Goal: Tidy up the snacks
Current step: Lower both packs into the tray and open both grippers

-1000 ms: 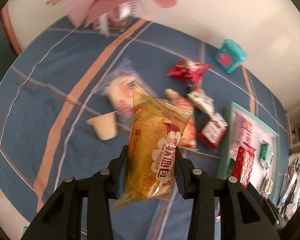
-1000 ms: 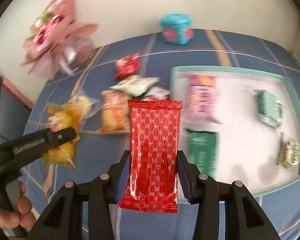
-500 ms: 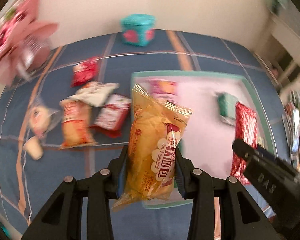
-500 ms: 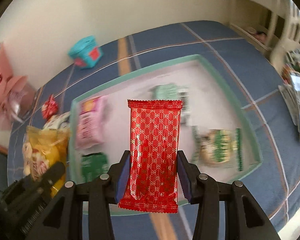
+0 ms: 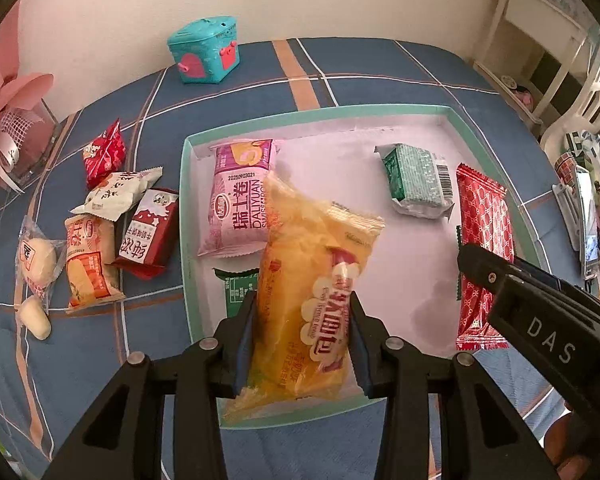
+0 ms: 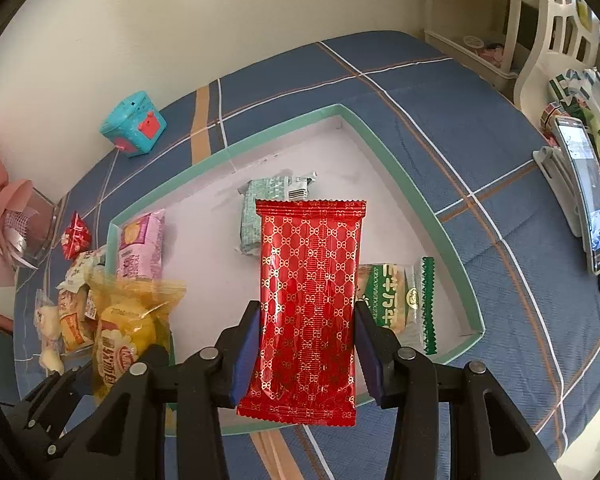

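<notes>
My left gripper (image 5: 302,344) is shut on a yellow bread packet (image 5: 312,292), held above the near edge of a mint-rimmed white tray (image 5: 186,216). My right gripper (image 6: 306,350) is shut on a red patterned packet (image 6: 310,304) over the tray's (image 6: 416,200) near right part. That red packet (image 5: 482,256) and the right gripper's black body show at the right of the left wrist view. In the tray lie a pink swiss-roll packet (image 5: 240,196), a green wrapped block (image 5: 414,178), a dark green packet (image 5: 238,288) and a green-and-white cracker packet (image 6: 396,300).
Several loose snacks lie on the blue plaid cloth left of the tray: a red packet (image 5: 104,154), a white one (image 5: 118,192), a dark red one (image 5: 150,236), an orange one (image 5: 90,264). A teal box (image 5: 204,50) stands by the wall. A phone (image 6: 588,192) stands far right.
Both grippers swung from the loose snack pile on the cloth across to above the tray, each still holding its packet. The view rolled as they moved.
</notes>
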`<state>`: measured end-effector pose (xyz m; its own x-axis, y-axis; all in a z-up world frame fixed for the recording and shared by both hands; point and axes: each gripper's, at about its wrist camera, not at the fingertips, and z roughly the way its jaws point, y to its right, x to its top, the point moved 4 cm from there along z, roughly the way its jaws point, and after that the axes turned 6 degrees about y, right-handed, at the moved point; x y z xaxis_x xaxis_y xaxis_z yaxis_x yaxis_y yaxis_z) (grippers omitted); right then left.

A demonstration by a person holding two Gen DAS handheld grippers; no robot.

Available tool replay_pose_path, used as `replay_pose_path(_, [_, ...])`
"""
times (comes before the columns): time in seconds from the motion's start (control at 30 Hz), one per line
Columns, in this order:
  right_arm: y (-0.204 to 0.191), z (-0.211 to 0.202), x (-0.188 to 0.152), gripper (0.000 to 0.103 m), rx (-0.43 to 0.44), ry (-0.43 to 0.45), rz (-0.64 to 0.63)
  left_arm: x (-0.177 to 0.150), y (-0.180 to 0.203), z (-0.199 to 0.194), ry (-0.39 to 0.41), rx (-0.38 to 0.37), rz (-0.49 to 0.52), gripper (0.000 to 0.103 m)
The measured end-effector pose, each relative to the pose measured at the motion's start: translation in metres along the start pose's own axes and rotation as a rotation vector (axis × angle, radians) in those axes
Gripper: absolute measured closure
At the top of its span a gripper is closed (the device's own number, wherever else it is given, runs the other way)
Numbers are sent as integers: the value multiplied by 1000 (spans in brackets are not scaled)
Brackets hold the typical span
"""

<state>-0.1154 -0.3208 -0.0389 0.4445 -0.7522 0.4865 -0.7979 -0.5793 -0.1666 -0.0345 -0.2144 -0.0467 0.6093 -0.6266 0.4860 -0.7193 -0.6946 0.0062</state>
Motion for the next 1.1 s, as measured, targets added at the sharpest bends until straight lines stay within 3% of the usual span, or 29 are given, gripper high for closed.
replay_pose_path(0.1, [-1,0,0,55,3,-1,-7,1,0,-1,2,-3,1,43])
replay_pose_path(0.13, [-2,1,1,55,3,-2,-10,1,0,-2,4,-7,0,42])
replay_pose_path(0.6, [-8,0,2,53,7,5,-28,1,-15,-10,-2,-31,-63,37])
replay_pose_path(1.1, [-17,-1,-2,53,18,-2,-58,0,-66,-19,6,-94,-281,36])
